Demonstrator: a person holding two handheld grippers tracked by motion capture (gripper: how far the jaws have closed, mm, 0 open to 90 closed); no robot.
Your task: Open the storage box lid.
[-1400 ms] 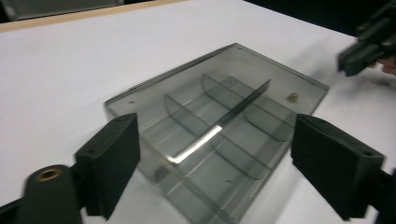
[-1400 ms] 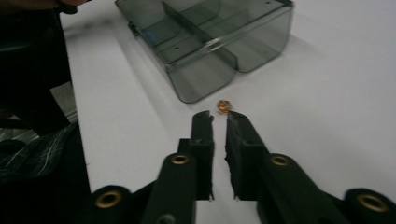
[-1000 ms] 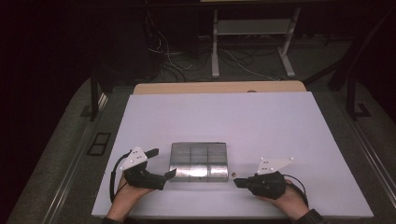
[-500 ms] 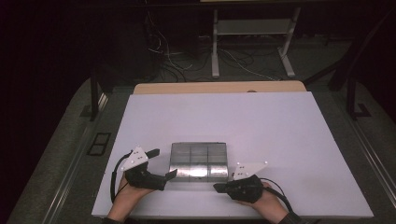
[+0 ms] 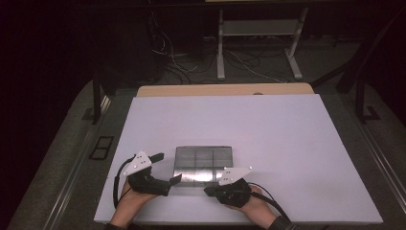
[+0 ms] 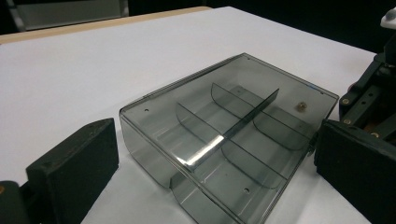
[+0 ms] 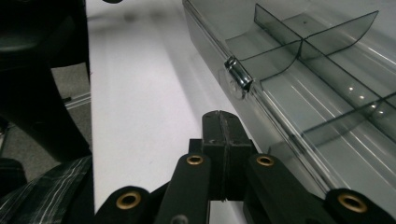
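Left gripper [image 5: 167,168] gapes around the box [image 5: 203,163]; right gripper [image 7: 223,122] clenched empty, its latch [image 7: 238,74] perhaps fastened.

A white table [image 5: 287,143] carries a clear smoky divided box [image 5: 203,163] near its front edge.

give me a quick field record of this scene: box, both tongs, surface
box: clear smoky plastic organiser box, lid closed, dividers inside, small latch on its near edge
left tongs: open, jaws either side of the box's left end, not pressing it
right tongs: shut, empty, tips beside the near edge close to the latch
surface: white table top
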